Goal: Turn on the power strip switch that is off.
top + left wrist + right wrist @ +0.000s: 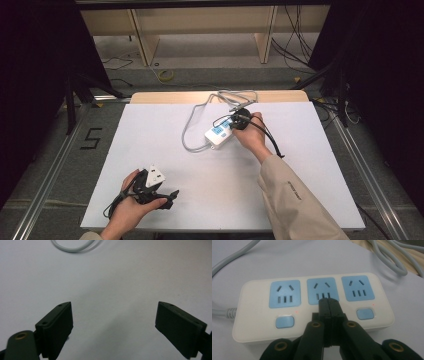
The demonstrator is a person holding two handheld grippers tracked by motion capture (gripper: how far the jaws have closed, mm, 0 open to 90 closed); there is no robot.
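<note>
A white power strip (219,134) (257,315) with three blue sockets lies at the table's middle, slightly right. Blue switches show under the left socket (284,322) and the right socket (365,314), each with a small red light beside it. My right gripper (232,124) (328,300) is shut with nothing between its jaws. Its tips sit just below the middle socket (322,288) and hide what lies there. My left gripper (170,198) (114,305) rests near the front left of the table, open and holding nothing, over bare white surface.
The strip's grey cable (189,131) (222,312) (72,249) loops left of it and coils at the table's far edge (235,96). The white sheet (150,130) covers the table. Beyond it are a floor with cables and a wooden shelf frame (145,40).
</note>
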